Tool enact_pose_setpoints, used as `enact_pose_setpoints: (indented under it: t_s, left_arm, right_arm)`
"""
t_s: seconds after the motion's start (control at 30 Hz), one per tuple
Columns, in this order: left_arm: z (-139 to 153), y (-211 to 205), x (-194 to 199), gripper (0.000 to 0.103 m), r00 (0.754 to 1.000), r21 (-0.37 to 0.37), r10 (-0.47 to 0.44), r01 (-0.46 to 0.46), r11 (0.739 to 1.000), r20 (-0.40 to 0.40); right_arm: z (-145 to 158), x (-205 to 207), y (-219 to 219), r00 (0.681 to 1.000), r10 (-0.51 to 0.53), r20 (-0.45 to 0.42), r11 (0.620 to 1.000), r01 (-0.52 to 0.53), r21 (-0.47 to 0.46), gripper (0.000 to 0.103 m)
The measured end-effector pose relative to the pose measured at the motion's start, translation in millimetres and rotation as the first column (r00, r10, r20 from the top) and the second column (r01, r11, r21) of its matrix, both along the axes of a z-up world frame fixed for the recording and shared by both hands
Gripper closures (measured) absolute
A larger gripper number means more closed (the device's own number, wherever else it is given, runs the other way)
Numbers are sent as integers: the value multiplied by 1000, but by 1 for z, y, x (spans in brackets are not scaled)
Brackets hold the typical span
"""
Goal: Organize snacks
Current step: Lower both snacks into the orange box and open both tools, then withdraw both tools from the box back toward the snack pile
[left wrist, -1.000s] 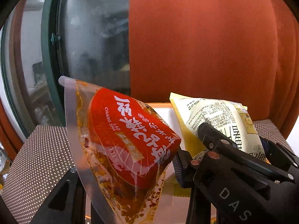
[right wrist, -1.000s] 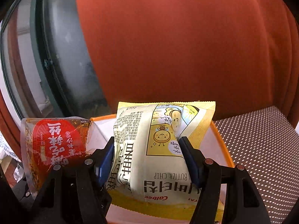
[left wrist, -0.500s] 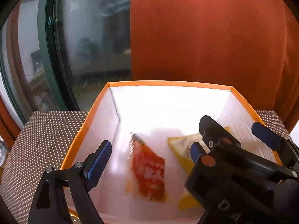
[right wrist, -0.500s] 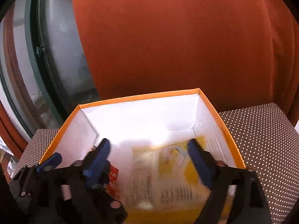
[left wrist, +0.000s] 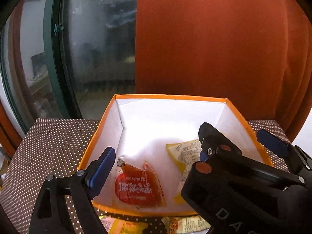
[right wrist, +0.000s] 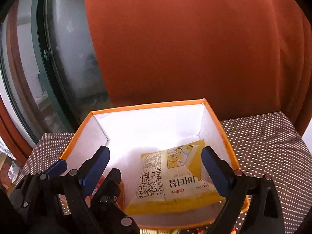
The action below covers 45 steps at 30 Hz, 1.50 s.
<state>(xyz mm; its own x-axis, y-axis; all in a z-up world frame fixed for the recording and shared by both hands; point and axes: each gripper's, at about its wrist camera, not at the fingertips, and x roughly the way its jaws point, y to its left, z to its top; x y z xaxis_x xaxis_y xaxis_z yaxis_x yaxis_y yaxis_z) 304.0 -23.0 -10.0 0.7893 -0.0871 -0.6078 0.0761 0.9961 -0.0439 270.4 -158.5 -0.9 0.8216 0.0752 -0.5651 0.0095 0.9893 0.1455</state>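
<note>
an orange-rimmed box [left wrist: 169,97] with white inner walls sits in the lower middle of both frames on a brown tabletop [left wrist: 54,142] covered in white dots. in the left wrist view the red snack packet [left wrist: 137,185] lies flat on the box floor, toward the lower left of the box, its red label facing up with white characters on it. the left gripper [left wrist: 154,161] hangs above it with its jaws standing wide apart and nothing between the pads; only its blue-padded left finger [left wrist: 101,167] shows clearly at lower left, while the other side is covered by the black body of the right gripper crossing in from the lower right. in the right wrist view the yellow chip bag [right wrist: 175,177] lies on the box floor toward the right side, printed side up, with one corner pointing to the far right wall. the right gripper [right wrist: 156,167] is over it with its jaws opening, the two blue pads to either side of the bag; the right pad is close to the bag's edge, and i cannot tell whether it touches. the bag rests on the box floor, not lifted. along the bottom edge of the left wrist view, more snack packets [left wrist: 175,224] in yellow and orange lie on the tabletop just in front of the box. behind the box hangs an orange-red curtain [left wrist: 214,48], and a dark-framed window [left wrist: 87,48] fills the upper left of both frames.
</note>
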Motion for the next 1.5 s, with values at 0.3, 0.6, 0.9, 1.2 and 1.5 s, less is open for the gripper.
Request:
enact_pose_setpoints:
  t_s: [0.3,0.6,0.9,1.2,1.5]
  left_arm:
    - [34,-4,-49,14,999,-9,-15,15,1000,48]
    - [62,1,-110,14,991,-11,-41,43,999,127]
    - [70,5,-172,14,986,-37,-62,68,997,156]
    - [52,5,-218,13,984,-19,-69,73,997,167]
    - [27,4,-247,13,980,14,-81,80,997,181]
  right_arm:
    - [30,-43,-2,1000,5,18,1000,-5,-11,6]
    - [61,-99,3,997,15,72,1000,-14,-17,6]
    - [74,-163,8,991,25,134,999,-21,-29,6]
    - [60,-206,14,991,41,131,998,-36,-43,6]
    - [39,-238,17,989,50,142,998,-45,-36,6]
